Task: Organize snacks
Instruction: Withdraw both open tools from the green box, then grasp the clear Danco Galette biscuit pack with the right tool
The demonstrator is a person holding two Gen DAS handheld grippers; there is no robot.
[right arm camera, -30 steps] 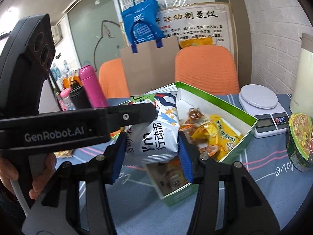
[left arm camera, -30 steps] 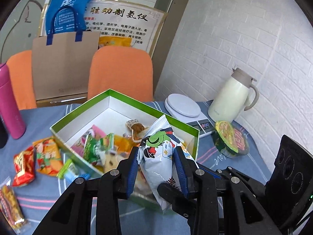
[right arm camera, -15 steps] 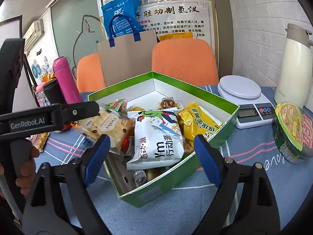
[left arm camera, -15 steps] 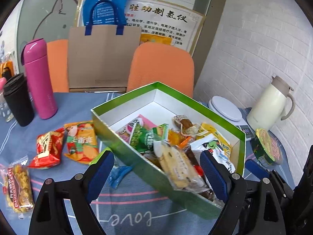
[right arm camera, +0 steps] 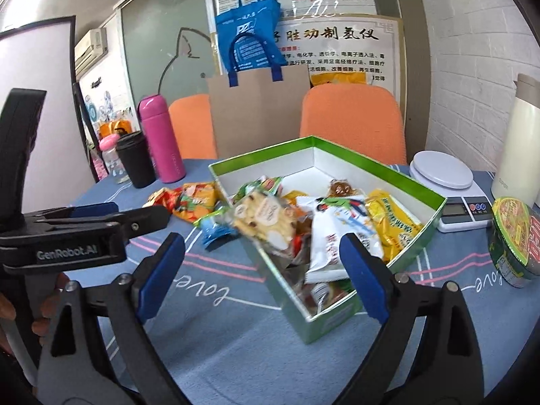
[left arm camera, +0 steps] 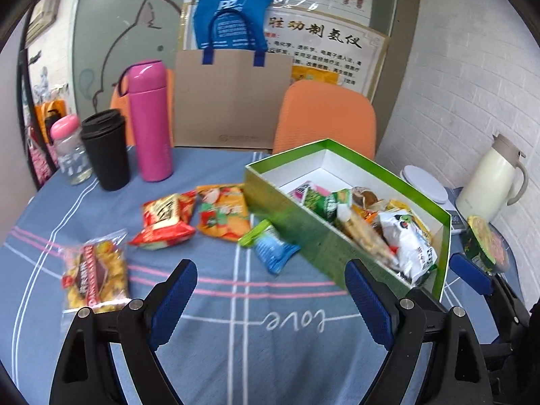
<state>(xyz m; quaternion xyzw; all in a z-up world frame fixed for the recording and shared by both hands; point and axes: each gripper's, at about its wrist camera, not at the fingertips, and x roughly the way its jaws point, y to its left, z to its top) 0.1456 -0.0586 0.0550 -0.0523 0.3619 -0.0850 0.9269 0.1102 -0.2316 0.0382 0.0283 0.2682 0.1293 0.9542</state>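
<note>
1. Left wrist view: left gripper point(left arm camera: 270, 298) spread wide, empty; green box point(left arm camera: 303, 236) of snacks at 2 o'clock; four loose packets, nearest the blue packet point(left arm camera: 271, 244), at 11–12 o'clock.
2. Right wrist view: right gripper point(right arm camera: 263, 270) spread wide, empty; green box point(right arm camera: 341, 317) at 12 o'clock.

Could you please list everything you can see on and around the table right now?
Box: one, green outside, white inside, table right of centre, holding mixed snack packets.
Loose snack packets: four left of the box; red, orange, blue-green, clear yellow.
Tablecloth: one, blue with stripes.
Flask: one, pink, far left.
Cup: one, black, beside the flask.
Small bottle: one, clear, pink cap.
Paper bag: one, brown, behind the table.
Blue bag: one, behind it.
Chairs: two, orange.
Scale: one, white, right.
Jug: one, cream, far right.
Noodle bowl: one, green.
Left gripper: jaws open.
Right gripper: jaws open.
</note>
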